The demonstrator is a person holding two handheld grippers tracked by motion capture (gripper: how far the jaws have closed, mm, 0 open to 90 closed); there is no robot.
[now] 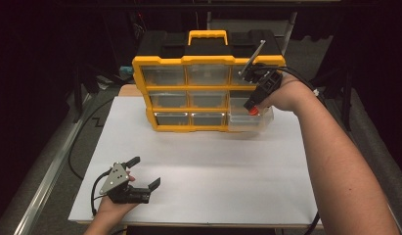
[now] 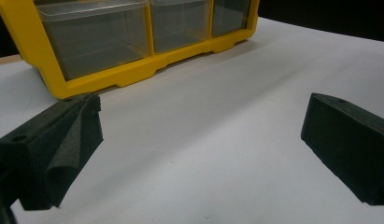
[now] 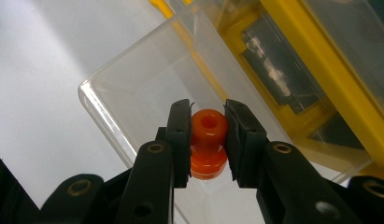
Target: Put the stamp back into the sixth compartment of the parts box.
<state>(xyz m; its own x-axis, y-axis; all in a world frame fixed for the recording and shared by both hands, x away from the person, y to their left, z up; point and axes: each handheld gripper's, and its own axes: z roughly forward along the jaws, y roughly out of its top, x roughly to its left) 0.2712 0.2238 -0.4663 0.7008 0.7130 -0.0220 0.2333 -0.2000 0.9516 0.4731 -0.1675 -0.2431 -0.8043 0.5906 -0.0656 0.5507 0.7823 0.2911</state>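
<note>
A dark room surrounds a white table [image 1: 198, 161] whose top runs from the near edge, where the person's forearms enter, to the far edge. A strip of bare wood shows at the table's far left corner behind the white sheet.

At the middle of the far edge stands a yellow-and-black organizer case [image 1: 208, 81] with a yellow carry handle on top and three rows of clear drawers in its front. Its bottom right drawer [image 1: 250, 120] is pulled out toward the near side and sits open on the white surface; in the right gripper view its clear rim and floor lie directly beneath the jaws [image 3: 133, 107].

The right gripper [image 1: 253, 108] hangs over that open drawer at the case's right end, pointing down. Its jaws are closed tight on a small orange spool-shaped piece [image 3: 208, 142], one pad on each side of its upper knob, with the piece held above the drawer floor; whether it touches the floor I cannot tell.

The left gripper [image 1: 145, 172] rests near the table's near left corner, held by the left hand [image 1: 113, 205], jaws spread wide and empty, pointing toward the case's bottom row of drawers.
</note>
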